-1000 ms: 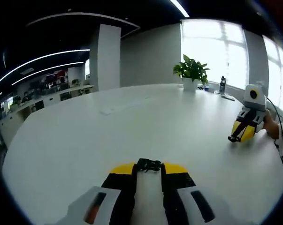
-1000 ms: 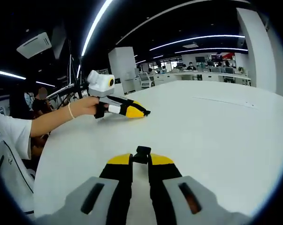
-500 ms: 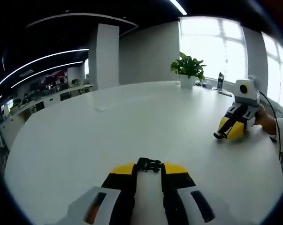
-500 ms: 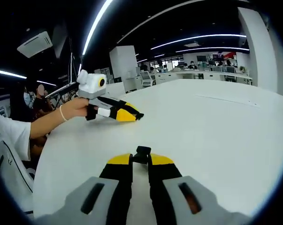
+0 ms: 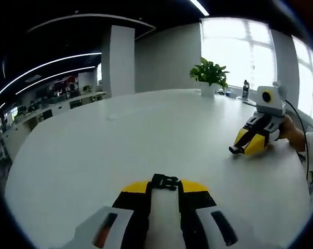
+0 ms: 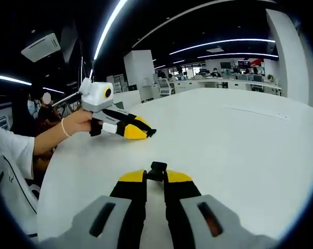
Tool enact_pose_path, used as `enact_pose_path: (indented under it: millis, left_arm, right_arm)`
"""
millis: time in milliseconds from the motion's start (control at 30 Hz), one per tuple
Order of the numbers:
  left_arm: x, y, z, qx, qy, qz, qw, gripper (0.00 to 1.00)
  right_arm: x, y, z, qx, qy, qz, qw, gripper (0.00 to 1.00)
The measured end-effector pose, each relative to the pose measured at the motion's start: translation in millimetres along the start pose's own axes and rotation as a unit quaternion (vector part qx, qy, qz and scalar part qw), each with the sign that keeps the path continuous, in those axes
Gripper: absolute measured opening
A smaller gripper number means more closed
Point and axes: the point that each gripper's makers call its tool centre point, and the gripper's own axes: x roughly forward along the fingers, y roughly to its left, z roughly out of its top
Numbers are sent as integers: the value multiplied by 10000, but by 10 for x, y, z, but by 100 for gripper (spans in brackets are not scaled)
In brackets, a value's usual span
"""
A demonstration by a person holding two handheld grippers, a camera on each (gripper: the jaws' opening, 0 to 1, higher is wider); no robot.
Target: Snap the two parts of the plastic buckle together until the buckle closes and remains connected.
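1. The left gripper [image 5: 164, 188] has its jaws closed on one black buckle half [image 5: 164, 181], pinched at the tips, 6 o'clock in the left gripper view.
2. The right gripper [image 6: 157, 177] clamps the other buckle half [image 6: 157, 169] the same way.
3. Over the white desk [image 5: 146, 129] the right gripper sits at 3 o'clock, well apart (the halves are unjoined): aligning and snapping remain.
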Motion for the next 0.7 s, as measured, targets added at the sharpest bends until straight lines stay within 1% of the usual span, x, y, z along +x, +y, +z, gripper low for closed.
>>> enact_pose_path:
  millis: [67, 167, 400, 633, 700]
  left_arm:
    - [-38, -28, -21, -170, 9, 62, 9998, 20]
    - [-81, -28, -42, -240, 33, 170, 9996, 20]
    - [-124, -79, -80, -155, 45, 284, 9995, 20]
    - [-148, -138, -95, -107, -24, 473, 9988, 20]
    - [-145, -148, -94, -68, -66, 479, 9988, 20]
  right_arm:
    - [3, 9, -2, -1, 8, -1, 10000, 12]
    - [9, 31, 4, -21, 15, 9, 10000, 12]
    - [24, 38, 23, -28, -20, 23, 10000, 12]
    - [28, 46, 26, -74, -37, 23, 10000, 12]
    - [17, 37, 37, -128, -41, 1, 9999, 12]
